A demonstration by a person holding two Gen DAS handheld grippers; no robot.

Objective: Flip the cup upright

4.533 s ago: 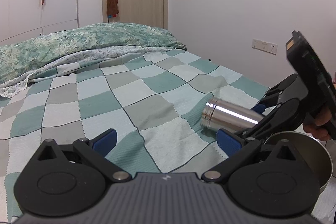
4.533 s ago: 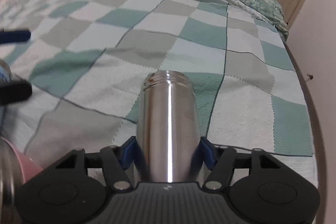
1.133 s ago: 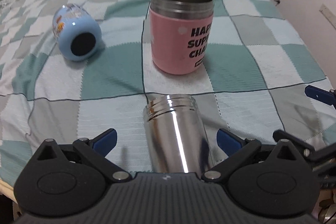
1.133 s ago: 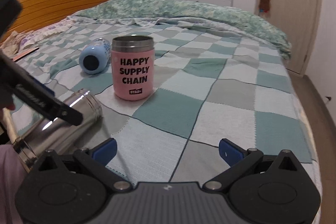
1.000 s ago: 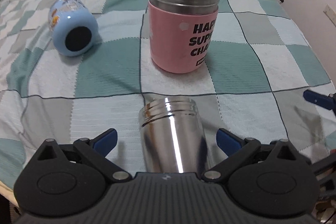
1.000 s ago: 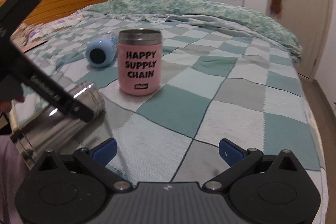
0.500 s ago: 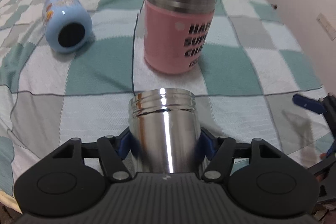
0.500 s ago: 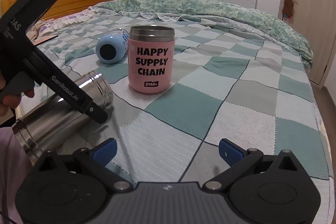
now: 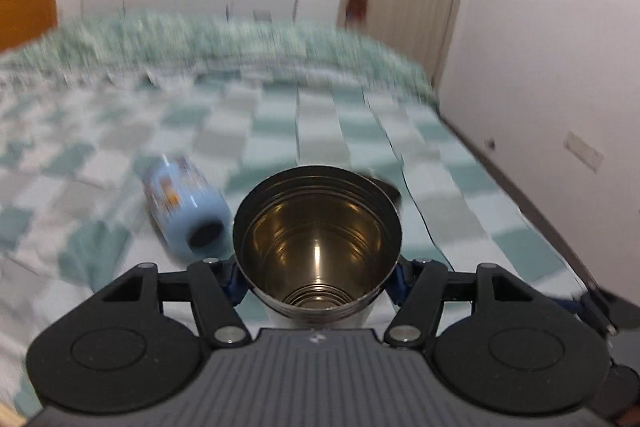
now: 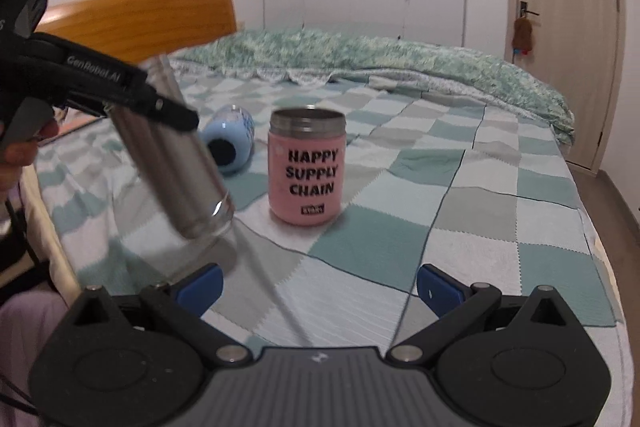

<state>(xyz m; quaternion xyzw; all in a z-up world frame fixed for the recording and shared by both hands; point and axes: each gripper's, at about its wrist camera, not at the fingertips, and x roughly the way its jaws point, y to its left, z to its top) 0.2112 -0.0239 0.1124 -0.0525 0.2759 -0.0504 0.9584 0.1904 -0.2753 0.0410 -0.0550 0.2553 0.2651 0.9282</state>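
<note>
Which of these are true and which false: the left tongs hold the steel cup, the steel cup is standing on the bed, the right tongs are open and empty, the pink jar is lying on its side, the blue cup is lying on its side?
1. The left tongs hold the steel cup. True.
2. The steel cup is standing on the bed. False: it is held tilted in the air above the bed.
3. The right tongs are open and empty. True.
4. The pink jar is lying on its side. False: it stands upright, mouth up.
5. The blue cup is lying on its side. True.
</note>
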